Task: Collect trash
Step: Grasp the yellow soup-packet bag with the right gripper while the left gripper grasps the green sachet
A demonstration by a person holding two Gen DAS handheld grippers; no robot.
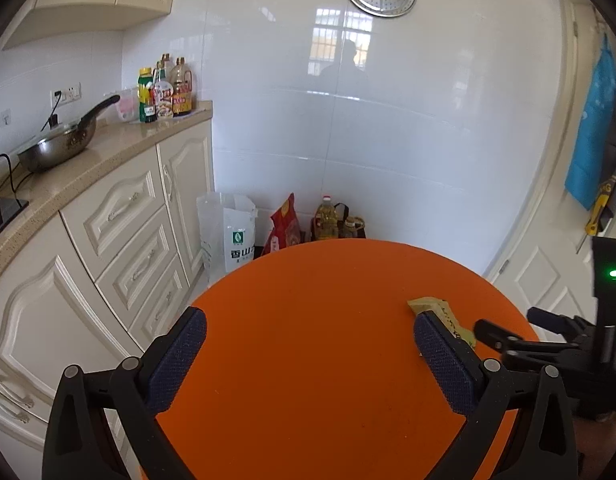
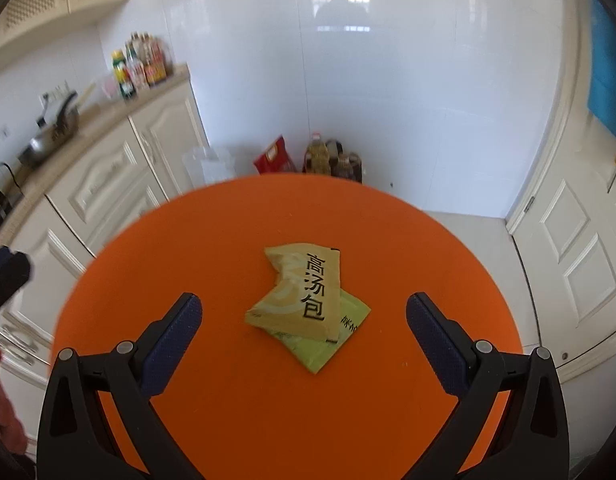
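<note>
Torn tan sachet (image 2: 297, 290) atop green sachet (image 2: 328, 344)

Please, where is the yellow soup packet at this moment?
In the right wrist view the yellow soup packet lies near the middle of the orange table, partly on top of a green packet, ahead of the open right gripper.

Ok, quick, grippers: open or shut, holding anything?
Left gripper: open, holding nothing, over the orange table.
Right gripper: open, empty, the soup packets lie between its fingers, not gripped.
</note>
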